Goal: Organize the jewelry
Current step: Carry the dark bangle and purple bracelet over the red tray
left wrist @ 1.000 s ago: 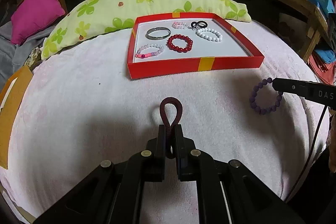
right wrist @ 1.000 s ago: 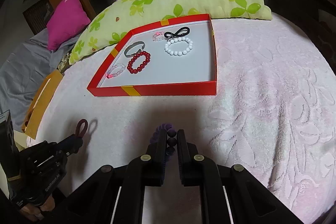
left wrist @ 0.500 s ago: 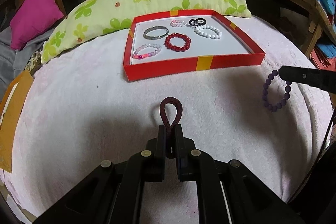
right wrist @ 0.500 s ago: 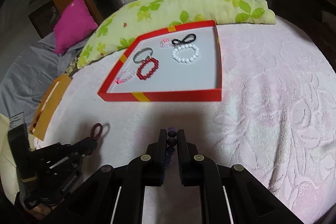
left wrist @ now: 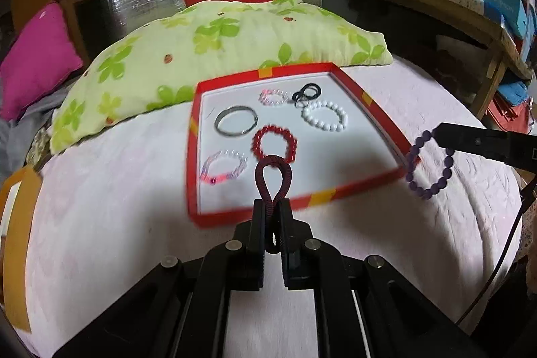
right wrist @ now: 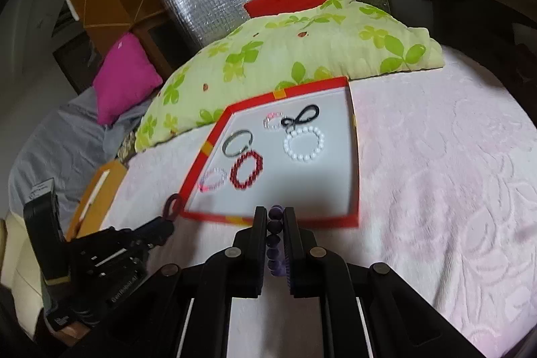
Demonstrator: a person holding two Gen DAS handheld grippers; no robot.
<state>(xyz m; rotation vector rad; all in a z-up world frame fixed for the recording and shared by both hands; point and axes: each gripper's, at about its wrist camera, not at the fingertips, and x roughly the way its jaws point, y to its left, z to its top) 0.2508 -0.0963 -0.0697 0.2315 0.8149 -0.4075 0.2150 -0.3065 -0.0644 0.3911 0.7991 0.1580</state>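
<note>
Pinching a dark maroon hair tie between nearly closed jaws, the left gripper holds the loop upright above the near edge of the red tray. The right gripper has its jaws closed on a purple bead bracelet, which hangs in the air at the tray's right front corner, clear of the pink bedspread. The tray rests on the bed in front of a green floral pillow. On its white floor lie 6 pieces: a silver bangle, a red bead bracelet, a white bead bracelet, a clear pink bracelet, a pale pink bracelet and a black hair tie, which touches the pale pink one.
</note>
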